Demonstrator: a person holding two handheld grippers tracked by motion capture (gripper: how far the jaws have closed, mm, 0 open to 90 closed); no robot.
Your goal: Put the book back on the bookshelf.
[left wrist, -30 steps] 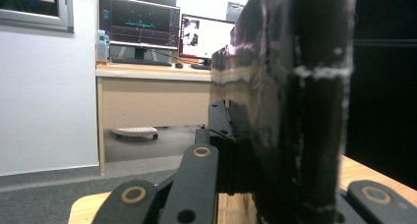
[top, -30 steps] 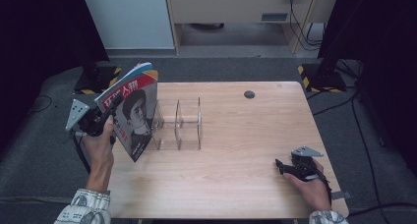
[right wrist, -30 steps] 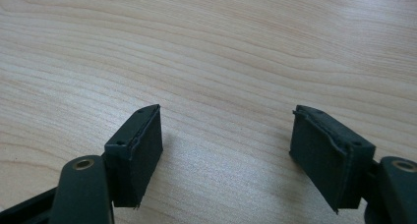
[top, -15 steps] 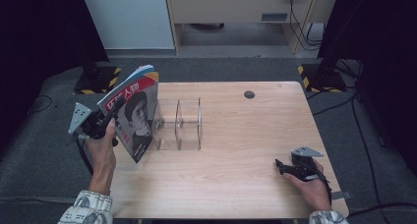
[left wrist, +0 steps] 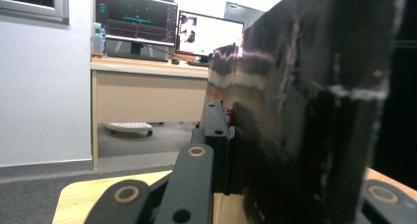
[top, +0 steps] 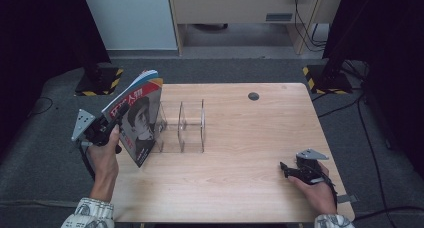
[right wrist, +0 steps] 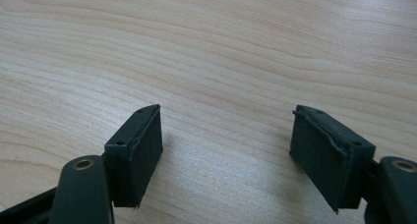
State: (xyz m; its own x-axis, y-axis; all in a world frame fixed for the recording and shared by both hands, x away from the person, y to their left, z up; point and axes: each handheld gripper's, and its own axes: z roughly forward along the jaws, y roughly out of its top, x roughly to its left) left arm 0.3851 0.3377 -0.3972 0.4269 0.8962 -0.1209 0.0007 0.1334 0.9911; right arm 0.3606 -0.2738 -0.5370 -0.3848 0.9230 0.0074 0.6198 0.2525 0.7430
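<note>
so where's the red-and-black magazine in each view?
High view: red-and-black magazine stands tilted at the table's left edge, clamped by the left tool, beside the clear acrylic rack.
Left gripper view: dark, blurred, close up at right.
Right gripper view: not in it.
Shared landmark: light wooden tabletop.

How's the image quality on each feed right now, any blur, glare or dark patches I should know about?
High view: evenly lit table, dark at both edges, the clear rack faint against the wood. Left gripper view: the magazine sits so close that it is a dark, blurred mass with streaky glare; the monitors behind are bright. Right gripper view: sharp wood grain, soft shadows under the open right claw.
</note>
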